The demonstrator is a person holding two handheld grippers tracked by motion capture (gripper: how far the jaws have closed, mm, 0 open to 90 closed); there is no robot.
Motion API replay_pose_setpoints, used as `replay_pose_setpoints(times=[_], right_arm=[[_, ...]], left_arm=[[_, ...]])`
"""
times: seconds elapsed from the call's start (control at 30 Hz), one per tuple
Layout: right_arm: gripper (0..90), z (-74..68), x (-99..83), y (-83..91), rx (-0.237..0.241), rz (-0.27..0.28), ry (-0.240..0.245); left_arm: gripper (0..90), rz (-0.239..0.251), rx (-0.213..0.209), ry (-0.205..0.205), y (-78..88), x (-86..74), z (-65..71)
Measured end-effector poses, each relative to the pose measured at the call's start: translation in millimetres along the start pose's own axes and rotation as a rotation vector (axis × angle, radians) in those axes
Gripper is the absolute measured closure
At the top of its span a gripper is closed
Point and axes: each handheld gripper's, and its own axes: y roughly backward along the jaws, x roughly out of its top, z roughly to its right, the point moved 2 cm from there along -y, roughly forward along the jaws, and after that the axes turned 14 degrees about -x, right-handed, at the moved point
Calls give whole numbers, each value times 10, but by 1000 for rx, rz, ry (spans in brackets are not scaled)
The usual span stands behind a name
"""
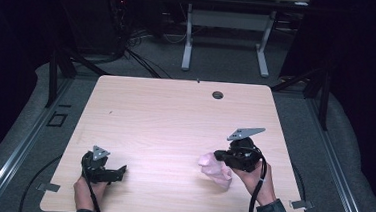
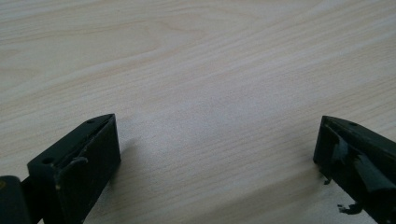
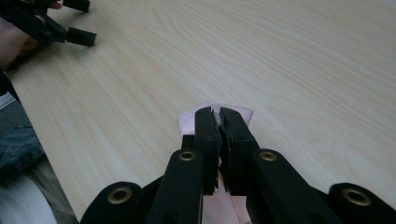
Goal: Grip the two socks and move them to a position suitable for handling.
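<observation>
Wood-grain table lies bare ahead of the left gripper, its jaws spread wide on nothing. Pink cloth sits pinched between the right gripper's pressed-together jaws, well apart from the left.

The high view is dim and grainy: the pale wooden table is the one lit surface, brightest near its middle, while the floor and surroundings sink into near black. In the left gripper view soft, even light falls on the wood grain, a faint shadow lies beside the left jaw, and both jaws are slightly blurred at the frame's bottom. The right gripper view is bright and fairly sharp on the grain, softer at the far corners.
</observation>
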Motion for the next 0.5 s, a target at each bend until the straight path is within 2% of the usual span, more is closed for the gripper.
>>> replay_pose_setpoints(times=[0.17, 0.33, 0.37, 0.43, 0.47, 0.5], right_arm=[[866, -213, 142, 164, 36, 63, 37], [866, -439, 269, 256, 124, 115, 46], [865, -482, 286, 242, 153, 124, 34], [864, -508, 293, 166, 177, 118, 17], [863, -501, 281, 83, 177, 100, 8], [861, -480, 250, -33, 155, 75, 3]], left_arm=[[4, 0, 0, 0, 0, 0, 0], [5, -3, 0, 0, 3, 1, 0], [5, -3, 1, 1, 3, 0, 1], [5, -2, 2, 1, 3, 0, 1], [5, 0, 0, 0, 1, 0, 1], [5, 0, 0, 0, 1, 0, 0]])
